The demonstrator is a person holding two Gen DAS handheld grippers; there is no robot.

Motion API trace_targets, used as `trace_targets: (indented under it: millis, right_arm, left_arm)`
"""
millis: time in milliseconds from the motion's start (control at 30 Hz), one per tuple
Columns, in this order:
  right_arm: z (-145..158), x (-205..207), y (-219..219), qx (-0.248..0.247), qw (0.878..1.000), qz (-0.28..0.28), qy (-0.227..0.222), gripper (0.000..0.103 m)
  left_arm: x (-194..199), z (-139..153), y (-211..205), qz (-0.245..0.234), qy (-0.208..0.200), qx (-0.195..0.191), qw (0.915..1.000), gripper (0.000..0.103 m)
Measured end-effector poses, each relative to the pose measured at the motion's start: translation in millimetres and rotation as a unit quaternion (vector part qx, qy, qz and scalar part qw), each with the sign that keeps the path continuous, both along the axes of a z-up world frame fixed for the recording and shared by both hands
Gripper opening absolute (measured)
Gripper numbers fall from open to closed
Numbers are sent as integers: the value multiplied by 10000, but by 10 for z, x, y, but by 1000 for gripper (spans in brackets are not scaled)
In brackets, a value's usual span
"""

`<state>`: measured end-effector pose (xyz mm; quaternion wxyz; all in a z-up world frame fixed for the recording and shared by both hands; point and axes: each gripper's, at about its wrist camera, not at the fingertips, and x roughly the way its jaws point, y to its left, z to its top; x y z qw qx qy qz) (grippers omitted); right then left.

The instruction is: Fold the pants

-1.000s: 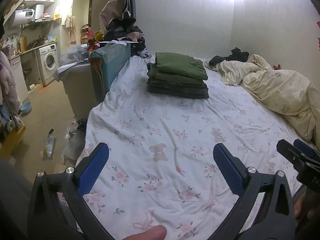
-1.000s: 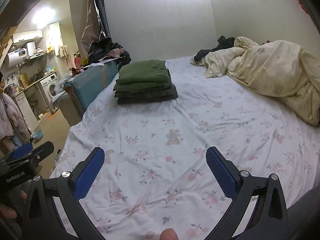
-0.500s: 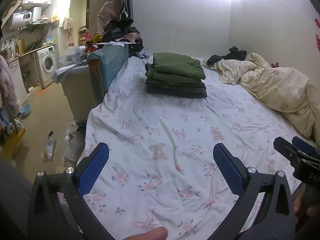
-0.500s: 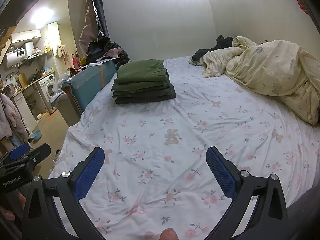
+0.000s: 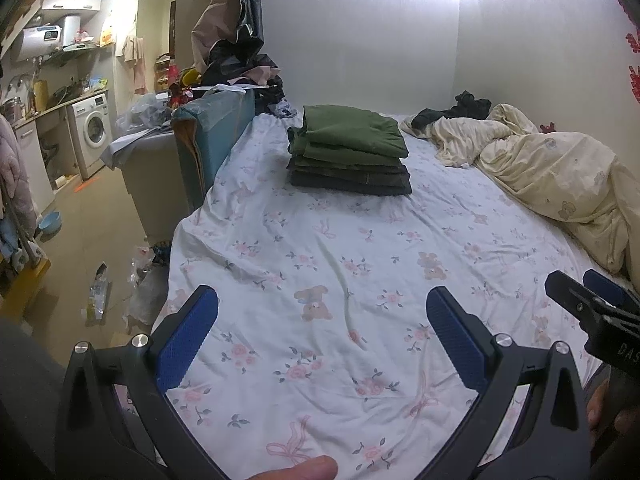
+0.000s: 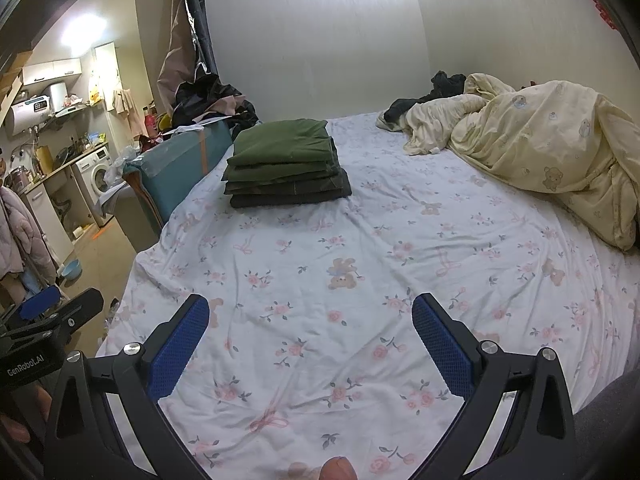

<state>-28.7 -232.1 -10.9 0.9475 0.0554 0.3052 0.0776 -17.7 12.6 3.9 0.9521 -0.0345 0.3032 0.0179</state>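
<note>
A stack of folded pants sits on the far left part of the bed, beside a rumpled blanket. The left gripper and right gripper hover wide open over bare sheet, holding nothing.

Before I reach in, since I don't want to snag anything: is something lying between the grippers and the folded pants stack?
Nothing visible does. Only bare floral sheet lies between the open left gripper, the open right gripper and the folded pants stack. The cream duvet sits off to the right.
</note>
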Motion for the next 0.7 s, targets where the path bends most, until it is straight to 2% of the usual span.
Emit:
trace_targets:
  millis: [700]
  right_arm:
    - [-17,-35,9,72,10000,-55,32,103]
  left_arm:
    - [3,-3,-4,-4,12,-3,10000,103]
